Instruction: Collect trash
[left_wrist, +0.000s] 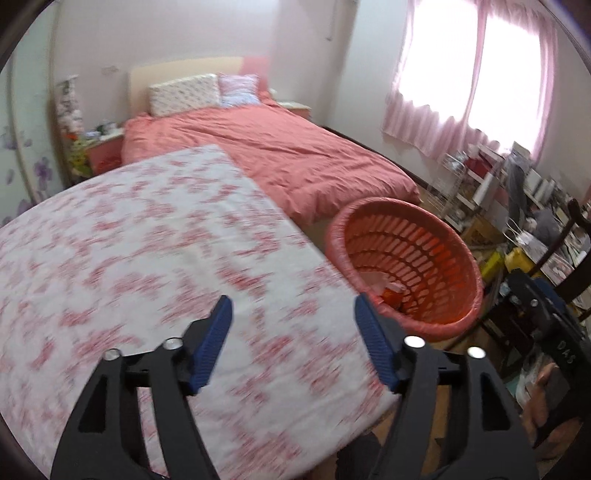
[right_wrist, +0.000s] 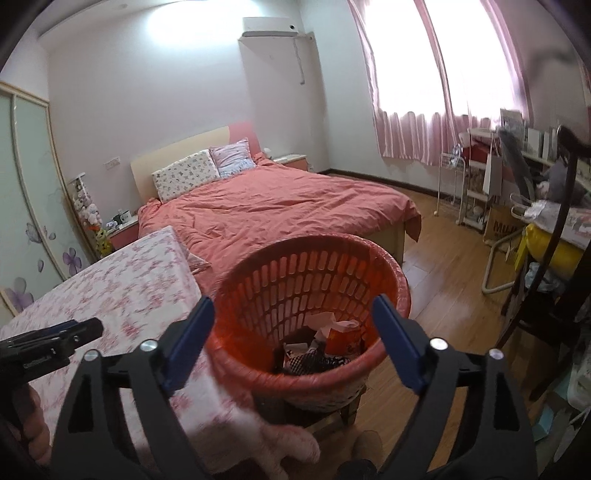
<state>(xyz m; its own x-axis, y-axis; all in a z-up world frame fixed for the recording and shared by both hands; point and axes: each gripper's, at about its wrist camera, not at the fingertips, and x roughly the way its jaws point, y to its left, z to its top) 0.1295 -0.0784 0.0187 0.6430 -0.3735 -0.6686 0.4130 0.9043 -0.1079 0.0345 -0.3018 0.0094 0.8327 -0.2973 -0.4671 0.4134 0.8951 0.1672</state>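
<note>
A red slatted basket (left_wrist: 410, 236) lined with a red bag stands beside the table's right edge. Crumpled paper and wrappers (right_wrist: 332, 330) lie at the bottom of the basket (right_wrist: 295, 273). My right gripper (right_wrist: 293, 301) hangs open just above the basket's near rim, with nothing between its blue pads. My left gripper (left_wrist: 292, 301) is open and empty over the floral tablecloth (left_wrist: 147, 240), to the left of the basket. In the right wrist view the left gripper (right_wrist: 55, 339) shows at the left edge, held by a hand (right_wrist: 33, 424).
A bed (right_wrist: 277, 206) with a pink cover lies behind the table (right_wrist: 122, 288) and basket. The basket rests on a low wooden stool (right_wrist: 343, 410). A dark chair (right_wrist: 554, 258) and cluttered shelves (left_wrist: 491, 184) line the right side. Wooden floor (right_wrist: 443, 280) stretches to the right.
</note>
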